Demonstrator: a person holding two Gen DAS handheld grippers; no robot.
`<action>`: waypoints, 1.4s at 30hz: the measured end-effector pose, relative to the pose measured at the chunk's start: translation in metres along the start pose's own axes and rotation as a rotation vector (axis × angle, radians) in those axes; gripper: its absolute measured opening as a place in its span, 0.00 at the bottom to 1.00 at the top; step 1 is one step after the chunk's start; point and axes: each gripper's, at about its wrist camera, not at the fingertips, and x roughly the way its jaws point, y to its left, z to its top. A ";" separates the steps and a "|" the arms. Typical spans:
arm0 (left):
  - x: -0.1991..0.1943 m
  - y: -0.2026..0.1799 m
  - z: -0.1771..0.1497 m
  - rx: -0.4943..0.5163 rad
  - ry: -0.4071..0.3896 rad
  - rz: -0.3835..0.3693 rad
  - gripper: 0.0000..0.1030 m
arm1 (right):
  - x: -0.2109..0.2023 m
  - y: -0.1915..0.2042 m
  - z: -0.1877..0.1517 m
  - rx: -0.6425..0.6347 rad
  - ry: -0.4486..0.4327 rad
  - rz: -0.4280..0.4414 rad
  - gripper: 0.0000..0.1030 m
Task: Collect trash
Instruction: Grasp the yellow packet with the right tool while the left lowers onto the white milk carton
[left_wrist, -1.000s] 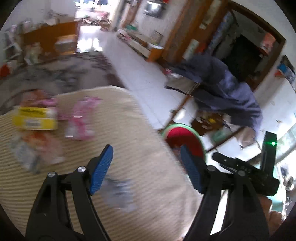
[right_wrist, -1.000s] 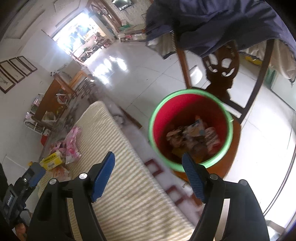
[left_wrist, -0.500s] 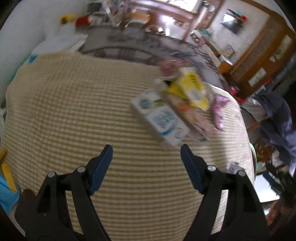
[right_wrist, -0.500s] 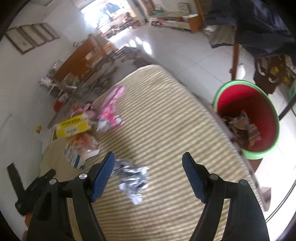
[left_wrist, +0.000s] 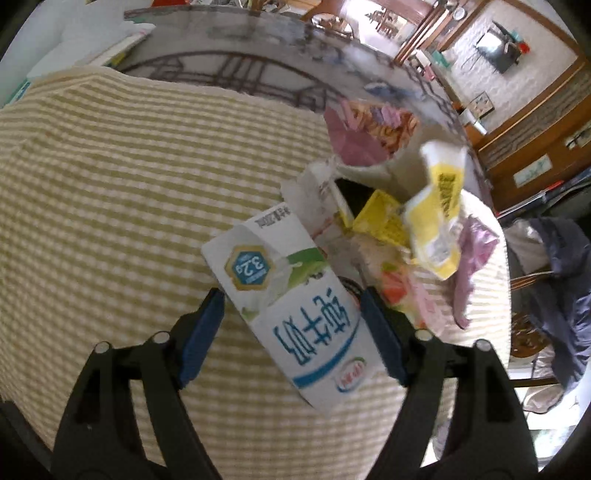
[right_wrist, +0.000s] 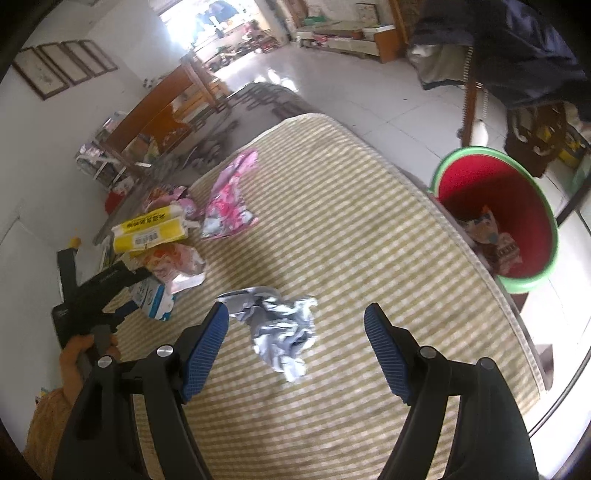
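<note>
the left gripper, jaws just widened, straddles the milk carton lying on the striped mat without pinching it, the right gripper gapes over crumpled foil, and next both probably must close, then carry to the red bucket.

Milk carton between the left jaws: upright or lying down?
Lying down. The milk carton rests flat on the striped mat, its printed face up, top flaps torn open.
</note>
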 end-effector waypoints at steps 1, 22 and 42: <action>0.003 -0.001 -0.001 0.011 -0.003 0.008 0.75 | -0.001 -0.003 0.000 0.011 -0.001 -0.003 0.72; -0.063 0.061 -0.101 0.098 0.081 -0.069 0.57 | 0.083 0.157 0.054 -0.581 0.066 0.092 0.73; -0.072 0.065 -0.110 0.077 0.079 -0.121 0.66 | 0.156 0.237 0.054 -0.905 0.181 0.103 0.32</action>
